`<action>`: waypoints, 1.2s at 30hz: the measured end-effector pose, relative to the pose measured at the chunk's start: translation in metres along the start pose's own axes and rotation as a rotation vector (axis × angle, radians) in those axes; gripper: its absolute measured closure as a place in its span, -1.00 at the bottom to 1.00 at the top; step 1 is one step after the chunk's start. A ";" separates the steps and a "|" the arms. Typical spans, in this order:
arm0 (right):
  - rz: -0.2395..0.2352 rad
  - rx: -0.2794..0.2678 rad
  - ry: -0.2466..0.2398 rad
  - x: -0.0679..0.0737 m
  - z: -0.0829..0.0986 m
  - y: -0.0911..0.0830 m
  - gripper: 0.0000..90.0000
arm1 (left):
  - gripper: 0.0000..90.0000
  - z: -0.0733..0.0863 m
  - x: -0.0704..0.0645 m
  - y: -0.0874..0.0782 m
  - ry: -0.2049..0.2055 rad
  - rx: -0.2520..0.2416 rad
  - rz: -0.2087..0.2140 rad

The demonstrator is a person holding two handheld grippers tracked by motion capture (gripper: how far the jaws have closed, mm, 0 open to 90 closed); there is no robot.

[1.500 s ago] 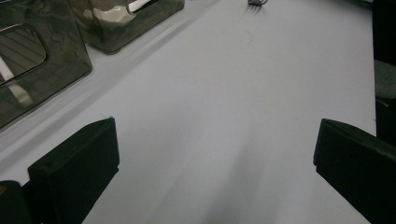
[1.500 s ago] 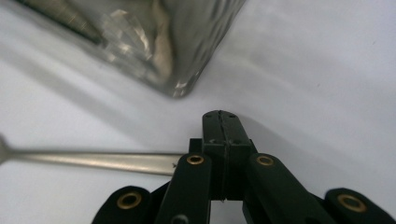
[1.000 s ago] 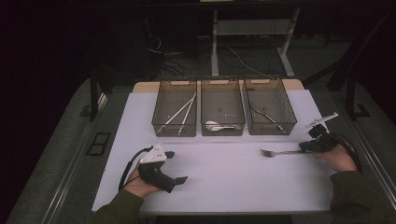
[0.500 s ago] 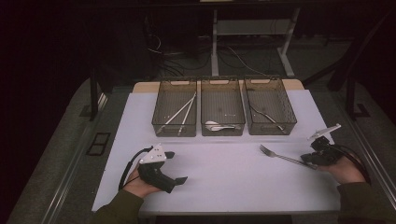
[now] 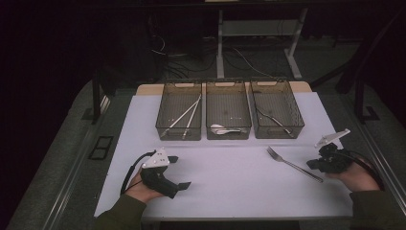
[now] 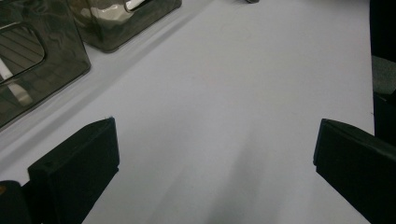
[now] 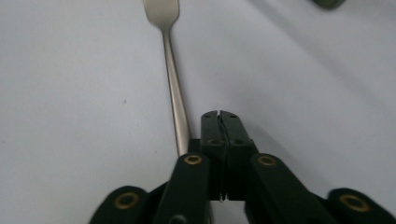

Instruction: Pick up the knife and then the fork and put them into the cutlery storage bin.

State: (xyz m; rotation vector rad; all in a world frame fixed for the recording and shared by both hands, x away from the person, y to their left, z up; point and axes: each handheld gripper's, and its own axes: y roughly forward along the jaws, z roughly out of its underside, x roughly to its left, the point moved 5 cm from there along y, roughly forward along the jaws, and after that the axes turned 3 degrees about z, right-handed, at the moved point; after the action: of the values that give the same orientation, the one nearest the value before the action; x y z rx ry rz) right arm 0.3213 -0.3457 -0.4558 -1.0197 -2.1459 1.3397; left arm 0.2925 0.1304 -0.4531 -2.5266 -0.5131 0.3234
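Right gripper (image 7: pixel 219 115): jaws pressed together with no visible gap, nothing between them. The fork (image 7: pixel 172 74) lies on the white table (image 5: pixel 230 177) just beside its tip, on the left in the right gripper view; whether they touch cannot be told. Fork's long axis runs away from the gripper, tines at the far end; in the high view it (image 5: pixel 293 163) lies diagonally, tines toward the bins. Left gripper (image 5: pixel 173 171): jaws wide apart, holding nothing, resting near the table's front left.

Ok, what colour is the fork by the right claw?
Plain shiny silver metal, no pattern. The fork shows best in the right gripper view, beside the right claw.
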 end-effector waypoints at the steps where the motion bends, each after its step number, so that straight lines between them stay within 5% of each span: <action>1: -0.001 -0.003 -0.009 0.001 -0.002 -0.001 0.83 | -1.00 0.000 0.000 0.000 0.000 -0.001 0.000; 8: -0.037 0.024 -0.106 0.012 -0.019 0.001 0.70 | -1.00 0.000 0.000 0.002 -0.005 -0.005 0.005; 18: -0.053 0.167 -0.250 0.029 -0.045 0.026 0.69 | -1.00 0.001 0.000 0.002 -0.009 -0.004 0.007; 28: -0.054 0.252 -0.297 0.030 -0.052 0.040 0.76 | -1.00 0.001 0.000 0.002 -0.010 -0.002 0.006; 36: -0.061 0.272 -0.287 0.028 -0.053 0.042 0.83 | -1.00 0.001 -0.001 0.003 -0.011 0.000 0.006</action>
State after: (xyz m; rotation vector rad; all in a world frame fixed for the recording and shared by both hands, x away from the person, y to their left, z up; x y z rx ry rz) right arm 0.3540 -0.2816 -0.4699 -0.6846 -2.0911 1.7785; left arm 0.2926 0.1279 -0.4556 -2.5278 -0.5093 0.3395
